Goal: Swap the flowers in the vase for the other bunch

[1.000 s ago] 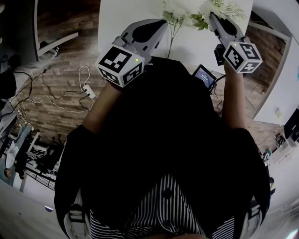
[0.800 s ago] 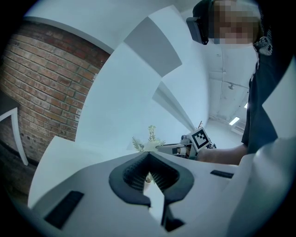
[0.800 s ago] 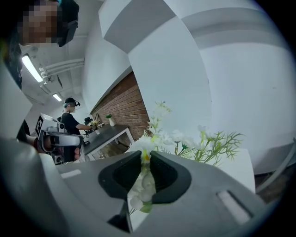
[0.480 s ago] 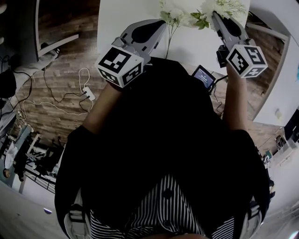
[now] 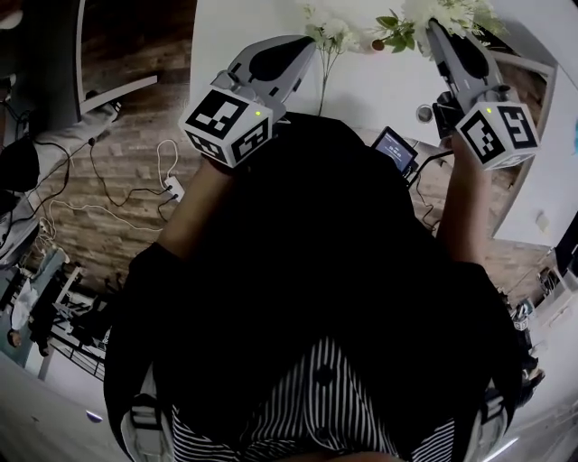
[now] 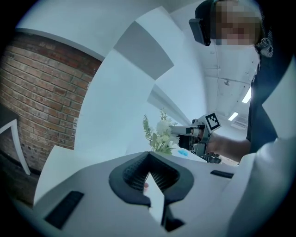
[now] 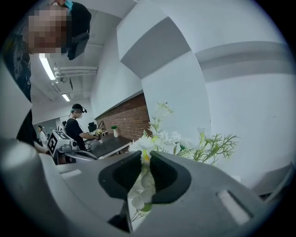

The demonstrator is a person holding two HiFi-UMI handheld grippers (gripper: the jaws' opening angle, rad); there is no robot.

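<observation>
My right gripper (image 5: 435, 27) (image 7: 145, 157) is shut on a bunch of white flowers with green sprigs (image 5: 433, 13) (image 7: 163, 139), held up over the white table (image 5: 379, 86). The blooms stand just past its jaws. In the left gripper view, this bunch (image 6: 159, 134) and the right gripper (image 6: 182, 131) show ahead. A second spray of white flowers (image 5: 329, 31) has a thin stem (image 5: 323, 86) running toward me; its lower end is hidden. My left gripper (image 5: 305, 47) (image 6: 149, 159) hovers beside that spray, its jaws together with nothing seen between them.
A small device with a lit screen (image 5: 395, 149) sits at the table's near edge. Cables and a power strip (image 5: 168, 180) lie on the wooden floor at left. A brick wall (image 6: 41, 88) stands at left. Another person (image 7: 76, 127) works at a dark table far off.
My right gripper has risen with the flower bunch, its marker cube drifting right and nearer in the head view. The left gripper has stayed where it was.
</observation>
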